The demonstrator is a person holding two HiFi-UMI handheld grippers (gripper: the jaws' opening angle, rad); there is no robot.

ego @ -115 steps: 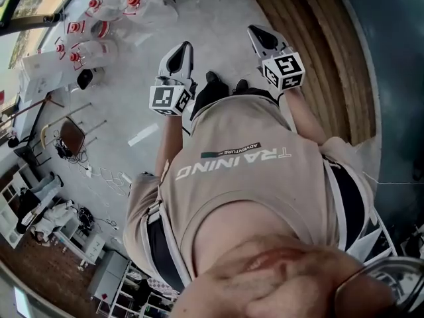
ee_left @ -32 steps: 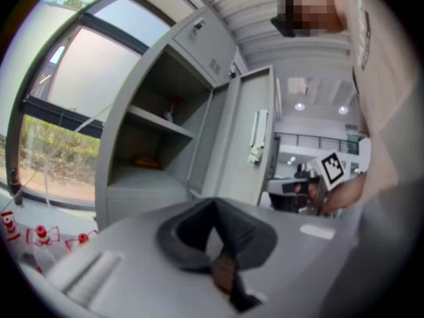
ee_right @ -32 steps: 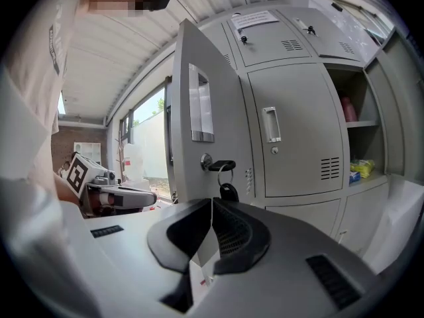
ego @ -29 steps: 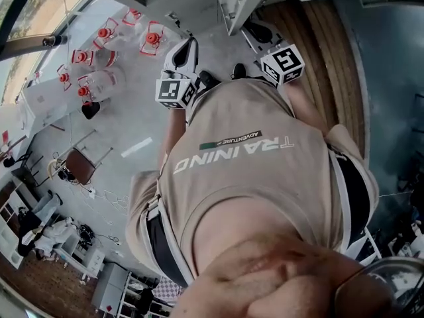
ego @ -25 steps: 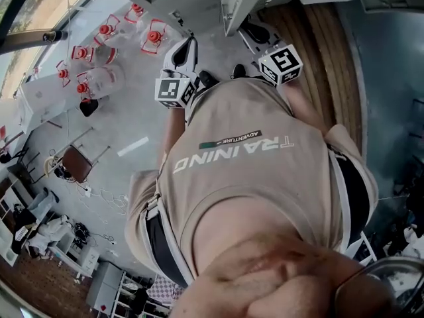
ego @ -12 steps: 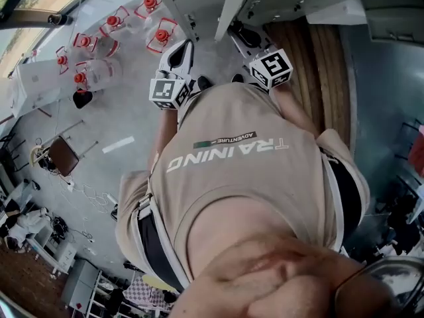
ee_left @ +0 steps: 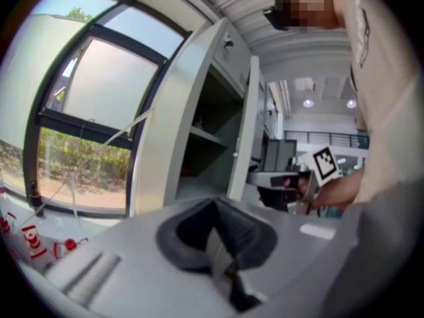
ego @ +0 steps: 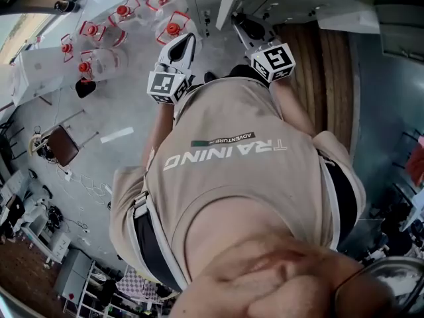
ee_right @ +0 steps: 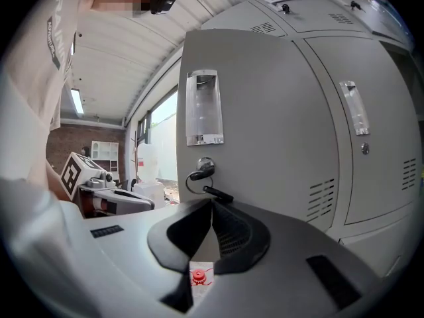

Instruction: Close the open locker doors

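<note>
The right gripper (ee_right: 212, 207), fingers clenched on nothing, faces an open locker door (ee_right: 265, 111) (a key (ee_right: 201, 170) sits in its lock); the left gripper (ee_left: 215, 205) is likewise clenched and empty.

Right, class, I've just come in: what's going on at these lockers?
A person stands at grey lockers holding a tool in each hand. The right tool, jaws together on nothing, points at the face of an open door with a key in its lock. The left tool, also shut and empty, faces another open locker beside a window.
</note>
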